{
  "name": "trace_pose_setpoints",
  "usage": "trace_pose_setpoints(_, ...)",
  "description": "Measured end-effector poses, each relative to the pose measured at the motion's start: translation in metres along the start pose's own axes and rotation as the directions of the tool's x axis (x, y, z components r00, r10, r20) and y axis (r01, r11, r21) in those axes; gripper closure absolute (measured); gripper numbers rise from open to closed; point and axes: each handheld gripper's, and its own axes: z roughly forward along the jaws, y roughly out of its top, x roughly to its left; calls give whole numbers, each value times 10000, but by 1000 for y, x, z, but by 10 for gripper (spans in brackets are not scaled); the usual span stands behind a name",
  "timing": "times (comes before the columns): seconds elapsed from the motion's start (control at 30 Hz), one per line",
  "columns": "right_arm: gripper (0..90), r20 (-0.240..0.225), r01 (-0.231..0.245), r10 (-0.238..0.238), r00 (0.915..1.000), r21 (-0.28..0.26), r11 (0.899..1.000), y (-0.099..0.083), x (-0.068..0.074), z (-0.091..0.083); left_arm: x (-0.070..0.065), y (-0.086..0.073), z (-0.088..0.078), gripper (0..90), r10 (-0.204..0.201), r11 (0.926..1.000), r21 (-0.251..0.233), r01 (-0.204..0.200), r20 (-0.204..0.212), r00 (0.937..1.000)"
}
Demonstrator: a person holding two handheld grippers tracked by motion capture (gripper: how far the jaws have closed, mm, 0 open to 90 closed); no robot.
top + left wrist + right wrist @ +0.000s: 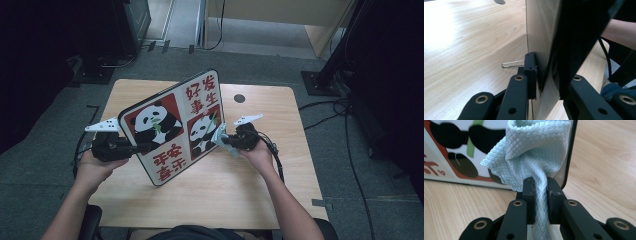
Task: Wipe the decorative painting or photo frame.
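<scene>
Panda board (172,125) is being steadied, left claw (142,147) clamping its edge; right claw (225,140), pinching cloth (534,152), should be wiping flat, gently.

Both forearms reach forward from below, the left hand (92,167) holding the left tongs (142,147) clamped on the panda board (172,125) edge, the right hand (260,152) holding the right tongs (223,140) pinched on a pale cloth (534,152).

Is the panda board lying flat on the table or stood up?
Stood up, tilted: the panda board rests on its lower edge on the table, clamped by the left gripper.
</scene>
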Motion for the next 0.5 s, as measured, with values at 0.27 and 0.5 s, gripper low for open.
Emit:
trace_pose_setpoints(0.27,804,69,4,-6,10000,255,9997,-9,-3,6,-1,0,0,790,-33,10000,-12,33,-49,10000)
trace_pose_setpoints(0.5,805,122,-109,105,9999,275,9996,-9,-3,5,-1,-1,1,793,-38,10000,-78,37,-103,9999)
